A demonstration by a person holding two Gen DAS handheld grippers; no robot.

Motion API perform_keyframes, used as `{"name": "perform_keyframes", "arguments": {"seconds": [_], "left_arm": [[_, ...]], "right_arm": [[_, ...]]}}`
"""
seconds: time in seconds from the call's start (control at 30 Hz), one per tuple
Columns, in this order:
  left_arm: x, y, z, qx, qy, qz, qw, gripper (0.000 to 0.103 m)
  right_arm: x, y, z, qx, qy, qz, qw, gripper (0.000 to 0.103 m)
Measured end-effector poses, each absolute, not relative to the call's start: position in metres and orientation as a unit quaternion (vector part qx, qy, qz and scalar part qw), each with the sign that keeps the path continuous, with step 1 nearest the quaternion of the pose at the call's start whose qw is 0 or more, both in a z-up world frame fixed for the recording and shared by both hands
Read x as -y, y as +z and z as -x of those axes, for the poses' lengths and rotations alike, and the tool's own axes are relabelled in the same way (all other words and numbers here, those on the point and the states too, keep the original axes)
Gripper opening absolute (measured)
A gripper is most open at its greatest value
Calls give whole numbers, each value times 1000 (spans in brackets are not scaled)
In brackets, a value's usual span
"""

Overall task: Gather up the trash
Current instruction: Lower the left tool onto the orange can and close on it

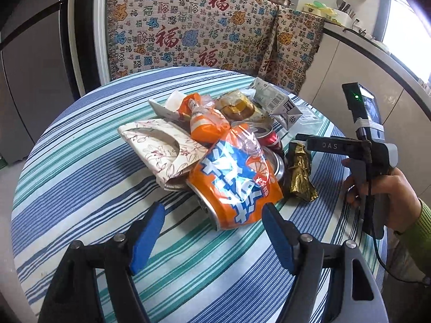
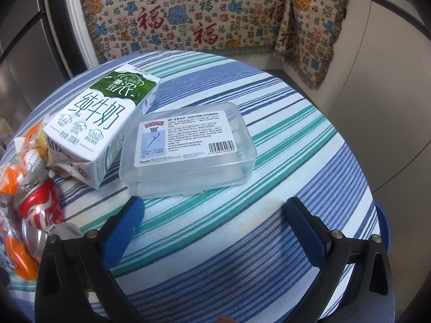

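Here, what I read off my two wrist views:

Table: round, under a blue, teal and white striped cloth.
Trash heap: I see it piled mid-table; an orange snack bag lies nearest me, draped over a silver can.
Behind it: a floral tissue box, flattened, a smaller orange wrapper and a red cola can on its side.
Gold wrapper: crumpled, just right of the orange snack bag.
Milk carton: white and green, lying flat, touching the clear plastic box beside it.
Left claw: my blue pads stand apart, empty, their tips close on either side of the bag's near edge (not pressing it).
Right claw: pads wide apart, nothing between them, hovering just short of the clear plastic box.
Right hand: green sleeve, wrapped round the grey handle at the table's right edge.
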State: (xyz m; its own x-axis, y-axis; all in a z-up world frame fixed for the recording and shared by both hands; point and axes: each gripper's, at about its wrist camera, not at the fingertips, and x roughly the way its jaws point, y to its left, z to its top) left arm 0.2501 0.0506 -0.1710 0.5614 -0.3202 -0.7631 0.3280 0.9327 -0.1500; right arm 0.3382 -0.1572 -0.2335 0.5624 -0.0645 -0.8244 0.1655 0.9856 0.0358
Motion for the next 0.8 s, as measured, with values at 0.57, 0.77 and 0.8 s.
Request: {"name": "perform_keyframes", "arguments": {"seconds": [0.57, 0.77, 0.8], "left_arm": [[-24, -165, -212, -437, -346, -7, 830, 84], [-37, -158, -218, -419, -261, 24, 869, 84], [-37, -157, -223, -419, -262, 32, 869, 84]], "right_arm": [[180, -221, -236, -433, 61, -19, 899, 102], [175, -229, -229, -443, 81, -15, 893, 102], [174, -229, -228, -442, 84, -15, 893, 102]]}}
